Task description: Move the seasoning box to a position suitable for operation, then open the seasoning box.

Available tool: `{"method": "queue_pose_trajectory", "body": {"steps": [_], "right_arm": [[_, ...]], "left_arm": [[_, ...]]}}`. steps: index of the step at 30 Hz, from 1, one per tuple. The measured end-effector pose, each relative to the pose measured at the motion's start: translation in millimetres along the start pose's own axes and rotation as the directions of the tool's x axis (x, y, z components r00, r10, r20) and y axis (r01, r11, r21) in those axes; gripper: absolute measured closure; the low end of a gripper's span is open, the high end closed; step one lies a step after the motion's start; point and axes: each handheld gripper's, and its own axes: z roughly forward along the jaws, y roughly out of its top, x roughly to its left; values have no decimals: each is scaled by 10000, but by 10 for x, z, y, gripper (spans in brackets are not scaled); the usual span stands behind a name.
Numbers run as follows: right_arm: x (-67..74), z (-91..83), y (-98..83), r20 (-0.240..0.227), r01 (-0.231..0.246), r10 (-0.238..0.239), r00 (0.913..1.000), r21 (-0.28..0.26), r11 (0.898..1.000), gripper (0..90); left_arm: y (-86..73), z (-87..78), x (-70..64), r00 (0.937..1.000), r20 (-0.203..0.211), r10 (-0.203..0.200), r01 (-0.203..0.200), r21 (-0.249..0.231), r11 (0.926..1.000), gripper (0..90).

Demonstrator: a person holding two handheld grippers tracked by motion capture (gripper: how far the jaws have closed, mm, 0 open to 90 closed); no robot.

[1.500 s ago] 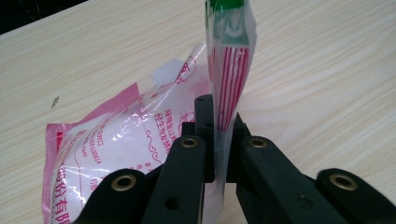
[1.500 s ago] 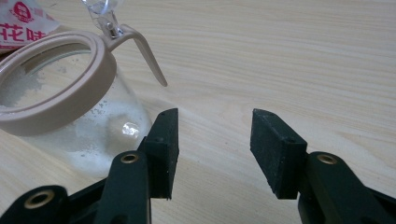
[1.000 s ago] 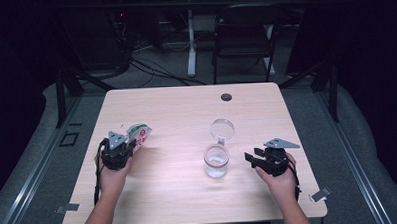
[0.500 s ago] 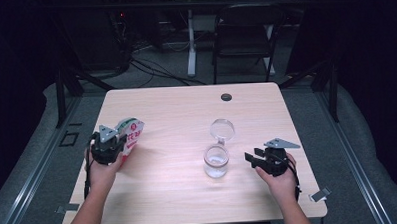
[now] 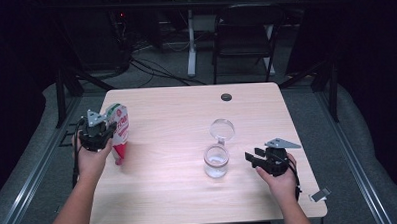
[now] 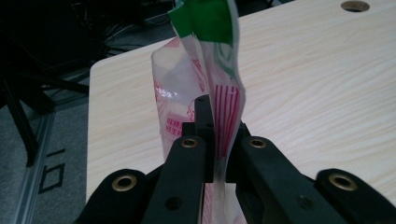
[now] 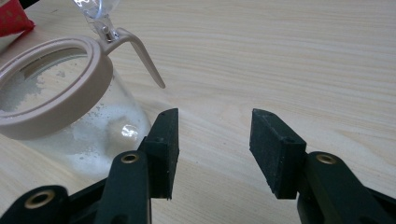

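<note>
A red, white and green plastic packet (image 5: 118,131) (image 6: 205,88) stands lifted near the table's left edge, its lower end close to the wood. My left gripper (image 5: 98,132) (image 6: 215,135) is shut on the packet's side, jaws pinching the film. A glass jar (image 5: 216,161) (image 7: 60,102) with a beige rim stands near the middle, its hinged clear lid (image 5: 222,127) swung open behind it. My right gripper (image 5: 255,157) (image 7: 214,147) rests on the table right of the jar, open, with nothing between its jaws.
The wooden table (image 5: 189,192) has a round black cable hole (image 5: 226,97) at its far edge. A small grey piece (image 5: 320,194) lies at the front right corner. A chair (image 5: 246,38) and desk legs stand behind the table on dark floor.
My left hand has lifted the packet off the table and drawn it leftward; the packet went from lying tilted to hanging upright. The right gripper and jar have not moved.
</note>
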Motion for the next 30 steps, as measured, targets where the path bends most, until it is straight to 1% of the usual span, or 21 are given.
{"method": "queue_pose_trajectory", "body": {"steps": [3,6,8,10,12,14,16,17,20,21,22,26,27,28,29,30], "right_arm": [[0,0,0,-45,-31,31,10000,-52,10000,525],[-5,-1,0,3,-32,32,10000,-1,10000,525],[-5,-2,1,-6,-31,31,10000,3,10000,526],[-3,2,1,-28,-72,71,10000,-42,10000,526],[0,5,-3,-42,-59,59,10000,-27,10000,527],[0,7,-3,-59,-69,68,10000,-36,10000,527],[-2,-1,-1,-25,-76,76,10000,-36,10000,526],[-4,-2,1,-88,-110,109,9999,-92,9999,526],[-10,-1,4,-54,-95,94,9999,-89,9999,527],[-12,-4,6,-56,-72,72,10000,-65,10000,527],[-6,-2,5,-84,-123,121,9999,-133,9998,527],[-3,-8,9,-40,-53,52,10000,-86,9999,529],[-3,-8,9,-40,-53,52,10000,-86,9999,529],[-3,-8,11,-37,-36,35,10000,-84,10000,530],[-3,-8,11,-37,-36,35,10000,-84,10000,530],[-2,-9,13,-35,-4,4,10000,-125,9999,530]], "left_arm": [[64,-65,-1,9997,210,-104,109,-224,9997,900],[101,-118,-42,9991,413,-25,41,-391,9992,900],[127,-163,-86,9980,633,62,-34,-446,9990,900],[156,-198,-147,9958,908,115,-61,-588,9983,900],[180,-219,-201,9938,1096,174,-101,-671,9977,900],[214,-237,-288,9893,1420,344,-233,-792,9966,900],[232,-247,-353,9857,1615,478,-346,-835,9959,900],[237,-248,-387,9844,1686,504,-359,-879,9955,900],[246,-248,-518,9765,2001,800,-614,-975,9933,900],[243,-242,-574,9728,2127,915,-716,-992,9925,900],[241,-238,-607,9701,2218,986,-785,-978,9921,900],[224,-207,-785,9554,2627,1349,-1124,-991,9887,900],[224,-207,-785,9554,2627,1349,-1124,-991,9887,900],[207,-206,-883,9468,2826,1540,-1281,-1079,9859,900],[207,-206,-883,9468,2826,1540,-1281,-1079,9859,900],[199,-207,-918,9426,2915,1631,-1363,-1102,9845,900]]}}
